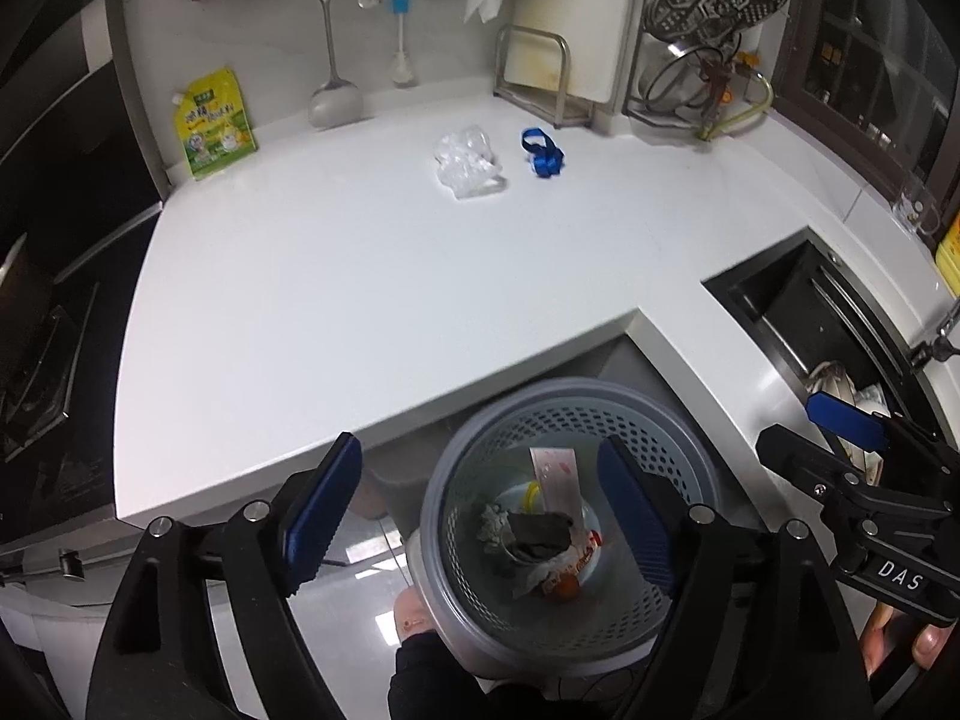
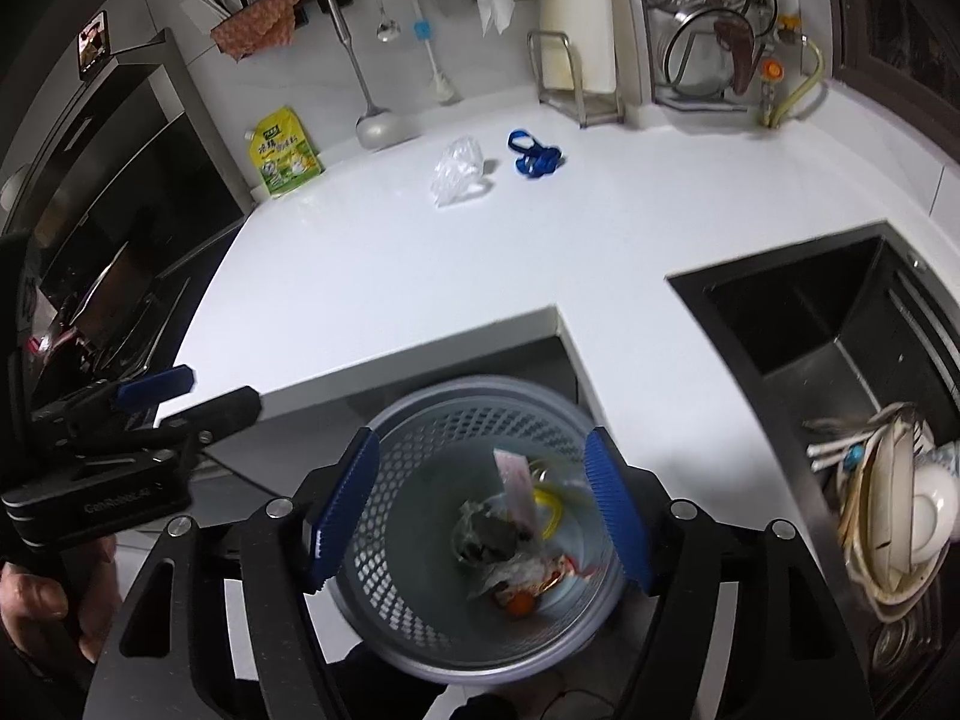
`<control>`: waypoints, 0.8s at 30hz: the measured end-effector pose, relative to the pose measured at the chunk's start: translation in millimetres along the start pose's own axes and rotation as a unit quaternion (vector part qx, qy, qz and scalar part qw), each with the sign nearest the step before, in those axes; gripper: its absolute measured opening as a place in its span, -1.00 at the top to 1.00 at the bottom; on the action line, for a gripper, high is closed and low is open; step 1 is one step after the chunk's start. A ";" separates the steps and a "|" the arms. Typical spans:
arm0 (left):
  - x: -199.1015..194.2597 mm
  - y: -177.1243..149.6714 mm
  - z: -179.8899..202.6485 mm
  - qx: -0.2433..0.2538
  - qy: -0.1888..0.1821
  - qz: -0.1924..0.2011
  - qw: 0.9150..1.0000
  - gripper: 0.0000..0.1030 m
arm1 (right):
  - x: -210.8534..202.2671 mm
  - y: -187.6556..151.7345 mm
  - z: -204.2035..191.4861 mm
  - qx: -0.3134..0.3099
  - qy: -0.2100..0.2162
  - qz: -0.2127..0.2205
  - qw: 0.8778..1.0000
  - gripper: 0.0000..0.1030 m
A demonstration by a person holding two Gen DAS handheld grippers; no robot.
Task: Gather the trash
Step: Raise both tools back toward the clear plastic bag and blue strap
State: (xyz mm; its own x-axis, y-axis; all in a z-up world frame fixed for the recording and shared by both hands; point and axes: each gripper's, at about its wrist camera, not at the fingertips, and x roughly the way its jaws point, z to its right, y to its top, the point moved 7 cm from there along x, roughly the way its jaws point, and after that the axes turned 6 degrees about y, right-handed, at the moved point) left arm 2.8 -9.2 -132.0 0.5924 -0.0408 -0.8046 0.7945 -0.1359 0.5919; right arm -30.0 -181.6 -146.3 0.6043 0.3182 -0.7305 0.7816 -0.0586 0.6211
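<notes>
Both hand-held grippers, left (image 1: 480,516) and right (image 2: 483,510), spread empty over one bin (image 2: 360,618) of wrappers (image 2: 516,564), two scraps, bag (image 2: 457,171) and blue strap (image 2: 533,157), at 12 o'clock on table (image 2: 390,276)

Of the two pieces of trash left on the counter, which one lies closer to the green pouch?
The clear crumpled plastic bag; the blue strap lies on its far side from the green pouch.

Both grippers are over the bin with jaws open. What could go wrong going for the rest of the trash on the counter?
The clear plastic wrap is pale on the white counter, so a grasp may miss it. The blue strap lies close beside it; one pinch could drag both. The left gripper and right gripper hover close together and might collide when reaching.
</notes>
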 end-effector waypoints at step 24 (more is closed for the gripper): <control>117.4 184.8 -54.5 -0.030 0.023 0.068 0.997 -0.87 | 115.0 172.3 44.4 0.005 -0.134 0.068 0.989 -0.56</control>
State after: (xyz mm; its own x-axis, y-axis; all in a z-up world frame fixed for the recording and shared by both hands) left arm 226.5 14.9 -114.5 0.6998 -0.0085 -0.7143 0.7119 -0.0731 0.6984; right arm 181.0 -197.1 -135.9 0.7224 0.0448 -0.6901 0.6908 -0.0932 0.7171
